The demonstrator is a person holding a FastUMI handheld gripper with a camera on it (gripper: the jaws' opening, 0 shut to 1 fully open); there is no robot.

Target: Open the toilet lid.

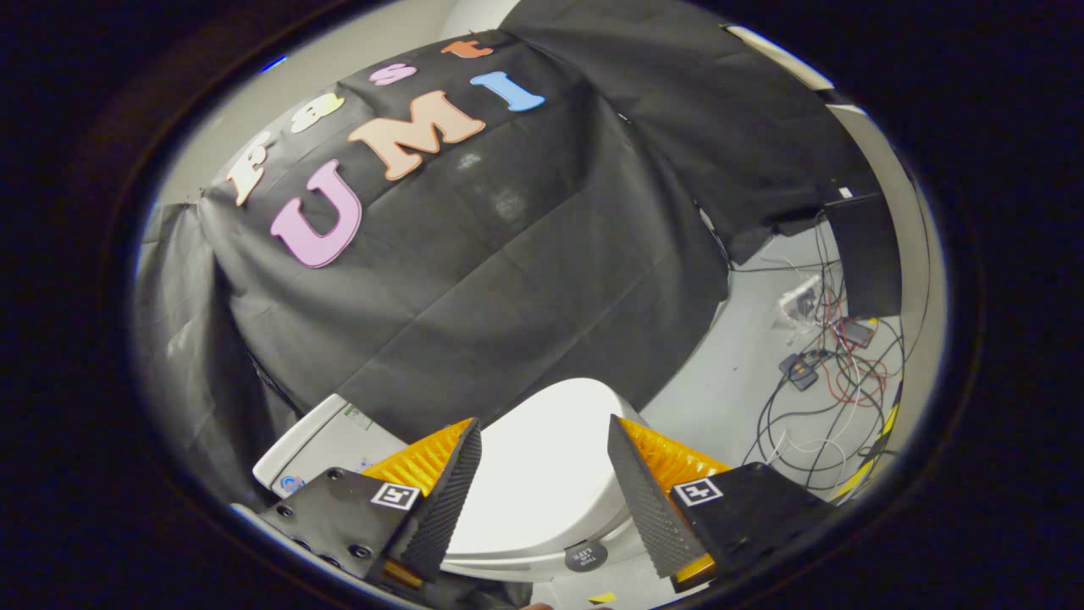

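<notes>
The claw (544, 474) was held wide open and empty; the closed toilet lid (542, 483) was seen between its fingers, low in the frame. The front edge should be hooked from below

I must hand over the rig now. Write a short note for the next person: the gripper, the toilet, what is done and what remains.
Gripper: open, fingers spread apart, holding nothing, hovering over the toilet.
Toilet lid: white, appears closed flat, seen between the fingers and just beyond them. The tank is off to one side, against the black cloth wall.
Loose cables lie on the floor beside the toilet.
Done: approach only.
Left: reach the lid's edge, grip or hook it, swing it up.
</notes>
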